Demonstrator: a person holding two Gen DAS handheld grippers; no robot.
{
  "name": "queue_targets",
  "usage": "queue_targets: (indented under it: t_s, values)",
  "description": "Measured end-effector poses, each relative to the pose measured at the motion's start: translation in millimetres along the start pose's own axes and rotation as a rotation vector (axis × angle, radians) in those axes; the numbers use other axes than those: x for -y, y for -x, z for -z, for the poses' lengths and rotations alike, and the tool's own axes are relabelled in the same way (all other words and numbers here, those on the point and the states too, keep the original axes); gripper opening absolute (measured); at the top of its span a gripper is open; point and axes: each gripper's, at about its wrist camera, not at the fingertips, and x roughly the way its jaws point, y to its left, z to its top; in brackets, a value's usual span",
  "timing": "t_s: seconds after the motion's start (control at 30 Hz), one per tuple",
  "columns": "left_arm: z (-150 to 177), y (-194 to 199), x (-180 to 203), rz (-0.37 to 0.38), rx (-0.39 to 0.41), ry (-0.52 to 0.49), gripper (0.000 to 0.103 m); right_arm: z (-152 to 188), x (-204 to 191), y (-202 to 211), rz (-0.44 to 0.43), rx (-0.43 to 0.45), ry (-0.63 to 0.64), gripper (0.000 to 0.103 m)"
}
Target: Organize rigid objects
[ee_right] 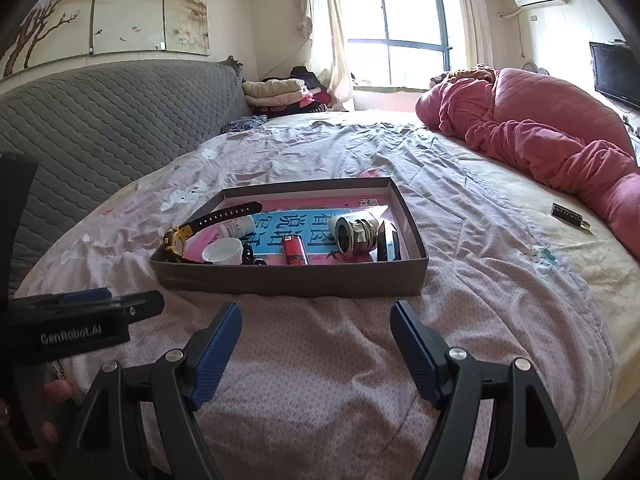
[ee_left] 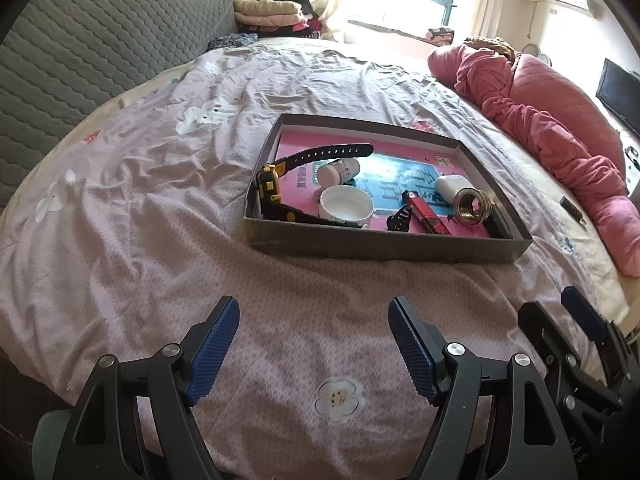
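A shallow brown box lies on the bed ahead of both grippers. In it lie a black-and-yellow watch, a white bottle, a white cap, a red lighter, a metal fitting and a small black clip. My left gripper is open and empty, short of the box. My right gripper is open and empty, also short of the box. A small dark metal bar lies on the sheet to the right.
A rumpled pink quilt lies along the right side of the bed. A grey padded headboard stands at the left. Folded clothes are stacked at the far end by the window.
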Motion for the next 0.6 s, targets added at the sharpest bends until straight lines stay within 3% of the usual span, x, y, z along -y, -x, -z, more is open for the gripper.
queue_targets:
  t_s: [0.6]
  values:
    - [22, -14, -5, -0.005, -0.053, 0.003, 0.078, 6, -10, -10, 0.006, -0.032, 0.024, 0.076]
